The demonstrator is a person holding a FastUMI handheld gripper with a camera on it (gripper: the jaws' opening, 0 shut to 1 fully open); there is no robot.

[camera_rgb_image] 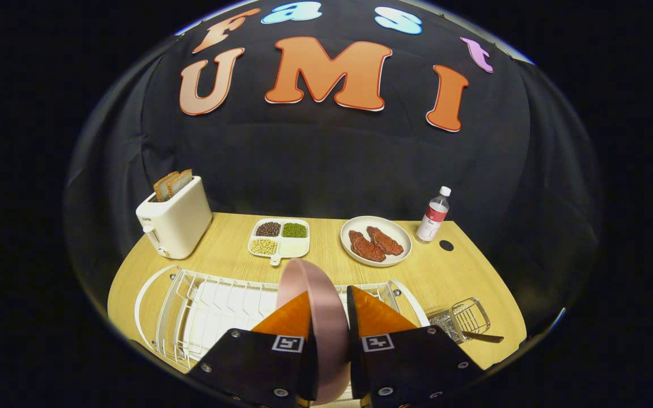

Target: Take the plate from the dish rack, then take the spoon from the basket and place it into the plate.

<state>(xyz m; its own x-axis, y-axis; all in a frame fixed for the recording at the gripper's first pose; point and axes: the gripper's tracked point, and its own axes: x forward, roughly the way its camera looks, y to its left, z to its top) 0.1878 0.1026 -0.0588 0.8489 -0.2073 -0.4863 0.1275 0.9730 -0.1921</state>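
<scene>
Pink plate (pixel 316 306) stands on edge, bottom centre of frame, sitting between the two fingers of the gripper (pixel 329 309). Both fingers look pressed against its faces, one each side, so the tool is clamped on the plate. Plate rim rises above the fingertips; its lower part is hidden between the gripper bodies.

White wire dish rack (pixel 213 306) lies directly behind and below the plate, spreading toward lower left of frame. Can't tell whether the plate's bottom edge is in a rack slot or lifted clear of it.

Lower right of frame: wire basket (pixel 467 317) just beside the rack's right end, with the spoon (pixel 482 338) lying in it, one end poking out toward the right edge of the table.

Wooden table (pixel 445 272) carries the rest. Centre: white divided tray (pixel 280 238) with dark, green and pale beans in three compartments. Right of it, a round plate with two pieces of meat (pixel 376 241). Further right, a small bottle (pixel 433 215) upright, white cap. Left of frame: white toaster (pixel 174 221) with two bread slices (pixel 172 184) sticking out the top.
</scene>
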